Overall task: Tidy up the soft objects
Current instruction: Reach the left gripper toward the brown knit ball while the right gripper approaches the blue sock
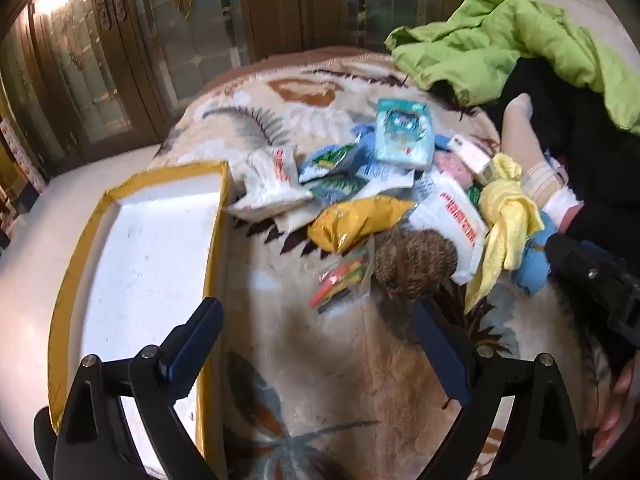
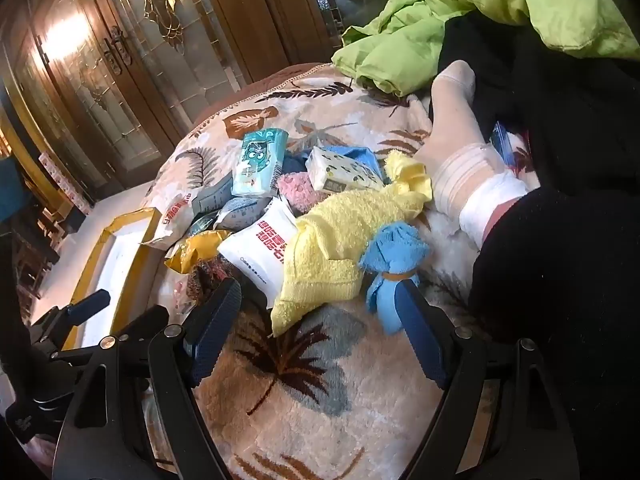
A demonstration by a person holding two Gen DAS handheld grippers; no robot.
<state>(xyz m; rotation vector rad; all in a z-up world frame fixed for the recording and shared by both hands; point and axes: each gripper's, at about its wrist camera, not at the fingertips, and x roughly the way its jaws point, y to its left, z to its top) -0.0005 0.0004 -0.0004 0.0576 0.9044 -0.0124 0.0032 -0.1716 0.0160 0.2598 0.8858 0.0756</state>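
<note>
Beside the yellow-rimmed tray (image 1: 218,216), heaped packets and yellow towel (image 2: 340,236); both grippers' fingers spread, empty.

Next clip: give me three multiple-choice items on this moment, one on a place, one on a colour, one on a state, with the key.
1. Where is the white tray relative to the pile of packets?
A. left of it
B. right of it
C. on top of it

2. What colour is the towel lying beside the blue cloth?
A. red
B. yellow
C. black

3. How is the right claw?
A. shut on the towel
B. shut on a packet
C. open, holding nothing

Key:
1 A, the left wrist view shows the tray left of the pile on the blanket.
2 B, the towel is pale yellow.
3 C, its fingers stand wide apart over the blanket.
</note>
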